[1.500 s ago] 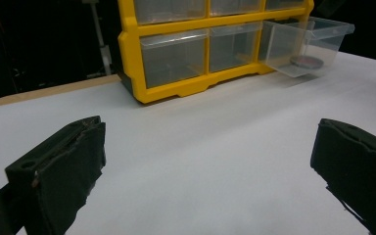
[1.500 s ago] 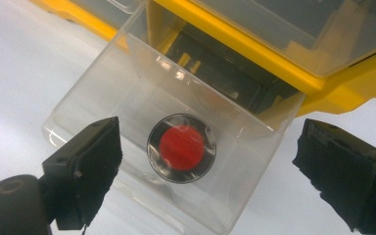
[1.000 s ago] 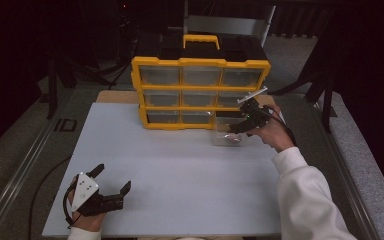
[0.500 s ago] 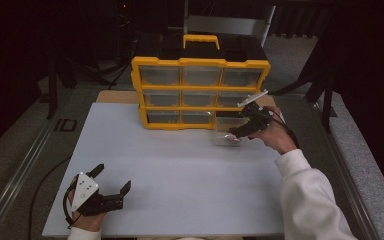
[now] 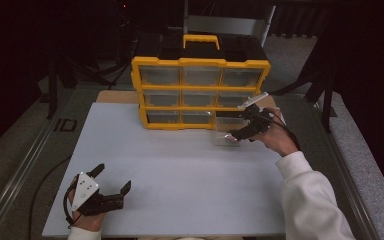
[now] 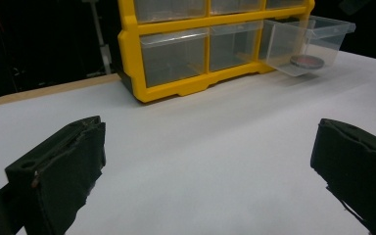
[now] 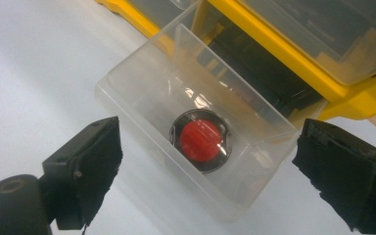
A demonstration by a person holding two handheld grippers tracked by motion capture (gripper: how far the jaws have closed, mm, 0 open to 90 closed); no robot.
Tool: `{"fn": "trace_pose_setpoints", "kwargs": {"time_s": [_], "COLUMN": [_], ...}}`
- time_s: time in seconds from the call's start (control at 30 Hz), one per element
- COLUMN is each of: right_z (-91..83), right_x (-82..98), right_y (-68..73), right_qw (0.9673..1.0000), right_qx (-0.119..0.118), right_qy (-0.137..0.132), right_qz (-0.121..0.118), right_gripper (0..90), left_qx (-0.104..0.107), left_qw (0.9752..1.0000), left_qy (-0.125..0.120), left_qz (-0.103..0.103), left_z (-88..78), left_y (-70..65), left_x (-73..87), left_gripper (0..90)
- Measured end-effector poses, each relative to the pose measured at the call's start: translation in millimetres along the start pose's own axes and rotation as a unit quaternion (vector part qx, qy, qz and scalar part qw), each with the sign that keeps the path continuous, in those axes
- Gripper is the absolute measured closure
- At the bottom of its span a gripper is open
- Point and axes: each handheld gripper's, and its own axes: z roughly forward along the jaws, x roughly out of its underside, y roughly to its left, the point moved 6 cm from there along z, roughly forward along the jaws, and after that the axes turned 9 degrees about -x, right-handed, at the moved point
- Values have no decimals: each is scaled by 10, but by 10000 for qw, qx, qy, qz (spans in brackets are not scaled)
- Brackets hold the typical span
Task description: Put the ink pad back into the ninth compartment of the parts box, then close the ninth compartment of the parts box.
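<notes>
Clear drawer [image 7: 196,142] half pulled out, red disc [image 7: 200,138] inside, lettering unreadable

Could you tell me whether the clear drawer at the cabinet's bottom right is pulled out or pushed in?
Pulled out. The drawer juts from the yellow cabinet over the table, exposing a red disc inside.

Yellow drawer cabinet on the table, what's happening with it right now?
A person is working at the yellow drawer cabinet with two handheld grippers. Its bottom-right clear drawer is pulled out, with a round red-and-black disc lying inside. The right gripper hovers open over that drawer, jaws spread either side of the disc, gripping nothing. The left gripper rests open on the white table, well away from the cabinet.
</notes>
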Motion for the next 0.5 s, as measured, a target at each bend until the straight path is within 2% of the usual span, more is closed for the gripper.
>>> {"fn": "trace_pose_setpoints", "kwargs": {"time_s": [0.5], "right_z": [-30], "right_x": [3], "right_y": [80], "right_qw": [9999], "right_qx": [-34], "right_qy": [-130], "right_qz": [-34], "right_gripper": [94], "left_qx": [8], "left_qw": [10000], "left_qy": [-19], "left_qz": [11], "left_z": [2], "left_y": [-10], "left_x": [-9], "left_gripper": [0]}}
